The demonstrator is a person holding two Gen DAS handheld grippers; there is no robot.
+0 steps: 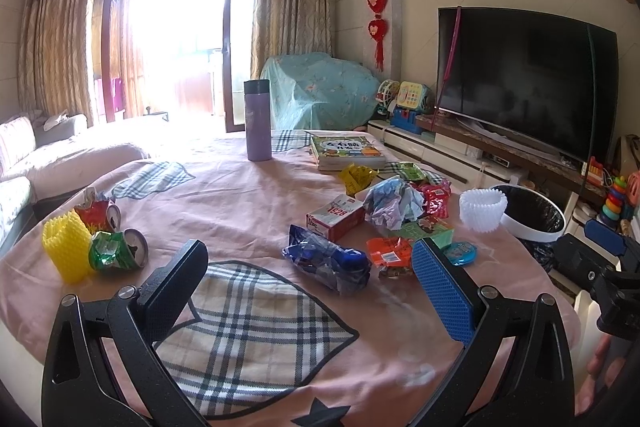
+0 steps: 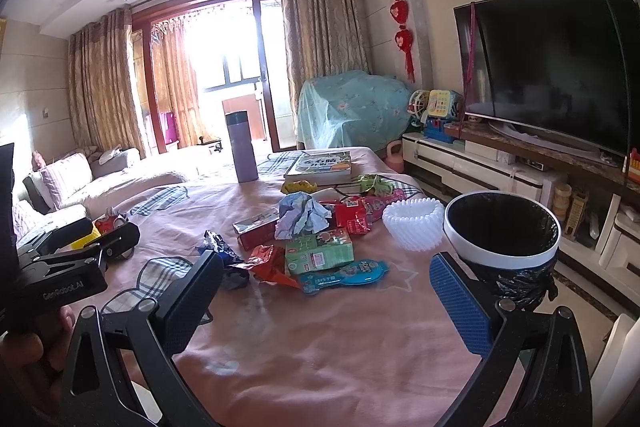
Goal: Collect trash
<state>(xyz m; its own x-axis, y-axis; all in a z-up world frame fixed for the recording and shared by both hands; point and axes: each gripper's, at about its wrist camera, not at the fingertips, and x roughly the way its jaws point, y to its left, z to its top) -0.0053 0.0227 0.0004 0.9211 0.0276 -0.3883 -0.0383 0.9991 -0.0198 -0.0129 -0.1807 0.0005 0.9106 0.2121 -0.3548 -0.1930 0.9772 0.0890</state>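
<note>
Both grippers, left (image 1: 308, 291) and right (image 2: 320, 303), are hovering low over our bench (image 2: 320, 367), fingers spread, gripping nothing. Trash (image 2: 316, 243) is lying heaped just ahead, bin (image 2: 502, 251) at the right edge. We are risking dragging the cloth or knocking neighbouring wrappers off.

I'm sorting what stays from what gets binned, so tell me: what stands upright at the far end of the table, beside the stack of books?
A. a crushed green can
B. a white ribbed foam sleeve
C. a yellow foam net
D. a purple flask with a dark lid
D: the purple flask stands upright on the pink tablecloth, just left of the books.
</note>
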